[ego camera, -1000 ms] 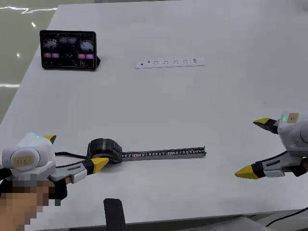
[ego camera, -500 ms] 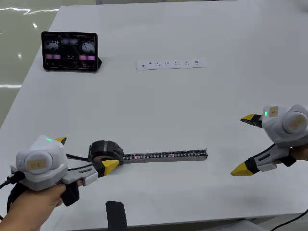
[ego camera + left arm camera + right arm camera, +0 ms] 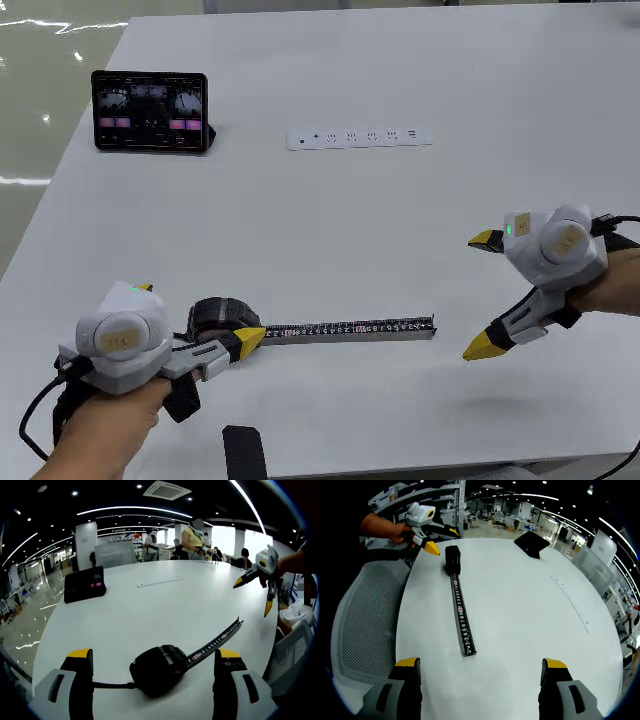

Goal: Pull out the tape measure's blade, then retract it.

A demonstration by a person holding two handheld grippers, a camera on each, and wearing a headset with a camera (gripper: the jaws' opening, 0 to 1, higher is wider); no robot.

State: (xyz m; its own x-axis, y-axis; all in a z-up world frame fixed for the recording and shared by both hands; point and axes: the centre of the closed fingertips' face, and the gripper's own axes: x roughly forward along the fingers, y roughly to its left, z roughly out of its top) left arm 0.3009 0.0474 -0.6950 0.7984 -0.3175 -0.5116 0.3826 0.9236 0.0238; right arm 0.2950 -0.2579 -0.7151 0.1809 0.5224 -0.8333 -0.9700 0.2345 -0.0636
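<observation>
A black tape measure (image 3: 220,318) lies near the table's front left, its blade (image 3: 350,328) drawn out flat to the right. My left gripper (image 3: 195,313) is open, with a yellow-tipped jaw on either side of the case (image 3: 160,667) and a gap at each side. The blade (image 3: 215,642) runs off to the right between those jaws. My right gripper (image 3: 479,294) is open and hovers just right of the blade's end, touching nothing. From the right gripper view the blade (image 3: 461,625) leads away to the case (image 3: 452,559) and the left gripper (image 3: 427,540).
A dark tablet (image 3: 150,97) stands at the back left and a white power strip (image 3: 358,137) lies at the back centre. A black strap (image 3: 243,455) hangs at the front edge. A grey mesh chair (image 3: 365,630) is beside the table. People stand far behind.
My left gripper has slid right, so its jaws now straddle the case. My right gripper has moved left and slightly up, closer to the blade's end. The tape measure has stayed put.
</observation>
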